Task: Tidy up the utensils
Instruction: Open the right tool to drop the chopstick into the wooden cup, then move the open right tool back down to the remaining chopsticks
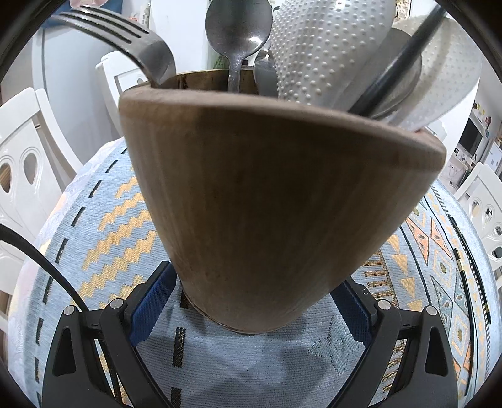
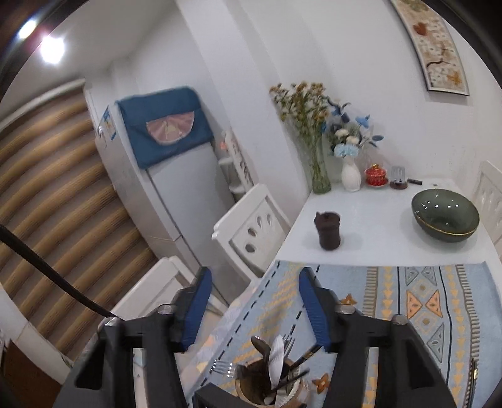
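Note:
A wooden utensil holder (image 1: 266, 204) stands on the patterned blue cloth (image 1: 103, 219), filling the left wrist view. My left gripper (image 1: 255, 276) is shut on its base, with a blue pad pressed against each side. Out of its mouth stick a metal fork (image 1: 125, 34), a metal spoon (image 1: 238, 28), white dotted spoons (image 1: 313, 47) and a black handle (image 1: 401, 59). In the right wrist view the same holder (image 2: 251, 392) sits low in the picture with the fork (image 2: 224, 367) and a white spoon (image 2: 276, 354) in it. My right gripper (image 2: 255, 271) hovers above it, open, with nothing between its pads.
Beyond the cloth, the white table (image 2: 376, 213) carries a dark lidded pot (image 2: 328, 230), a green bowl (image 2: 445, 219) and flower vases (image 2: 320, 175) by the wall. White chairs (image 2: 251, 226) stand along the table's left edge, and a fridge (image 2: 175, 188) is behind them.

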